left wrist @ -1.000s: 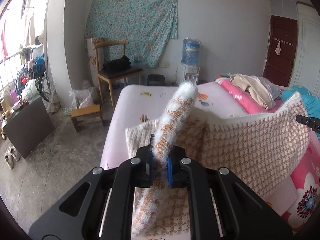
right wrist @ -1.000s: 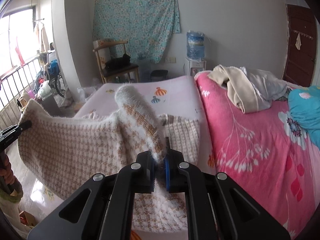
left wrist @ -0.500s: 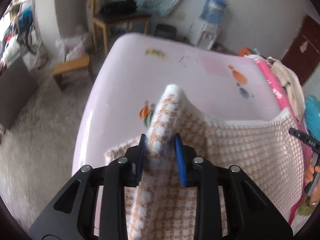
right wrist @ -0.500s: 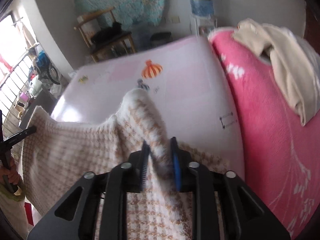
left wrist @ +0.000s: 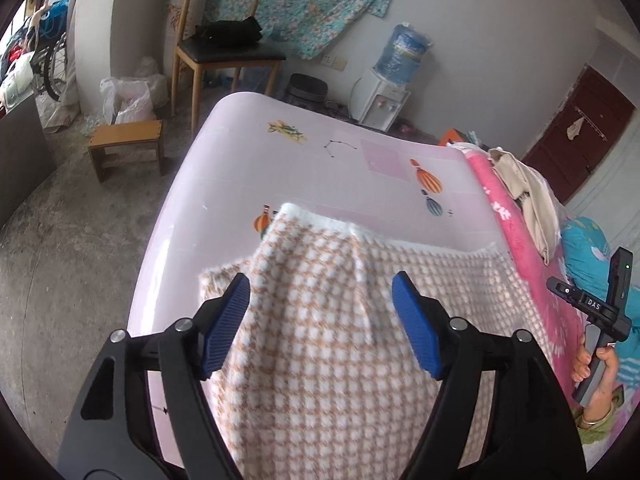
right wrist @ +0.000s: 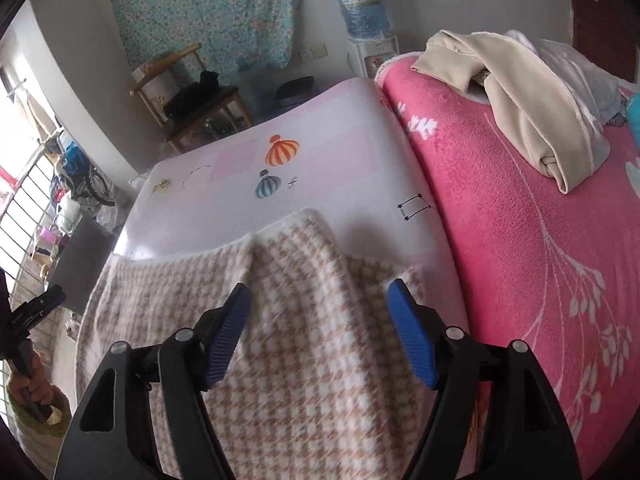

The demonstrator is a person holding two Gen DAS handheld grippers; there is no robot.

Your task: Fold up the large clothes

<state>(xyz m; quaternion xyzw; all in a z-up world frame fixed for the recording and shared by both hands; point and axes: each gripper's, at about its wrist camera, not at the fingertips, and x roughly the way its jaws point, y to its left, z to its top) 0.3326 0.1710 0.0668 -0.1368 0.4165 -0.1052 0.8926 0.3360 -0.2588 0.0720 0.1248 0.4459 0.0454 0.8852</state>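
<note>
Left wrist view showed the left gripper (left wrist: 320,320) with its jaws opening, the blue pads (left wrist: 224,324) well apart and pressing on nothing, although the garment (left wrist: 328,340) lay between and beneath them. In the right wrist view the right gripper (right wrist: 318,330) was likewise seen with jaws opening and nothing clamped, the same checked knit (right wrist: 288,344) spread under it. The garment was laid on the pale sheet (left wrist: 320,168) at the near part of the bed, just beside the pink blanket (right wrist: 520,240). Its white far edge was seen lying across the sheet with a raised pucker near each gripper, and a lower layer showed at the sides. The step in hand was judged to be the release of a fold just laid over. The next move was judged to call for both grippers to be lifted clear without the knit being snagged, the puckers to be flattened, and two fresh grip points to be chosen for a further fold. A heap of other clothes (right wrist: 512,80) was left on the blanket, well apart.
</note>
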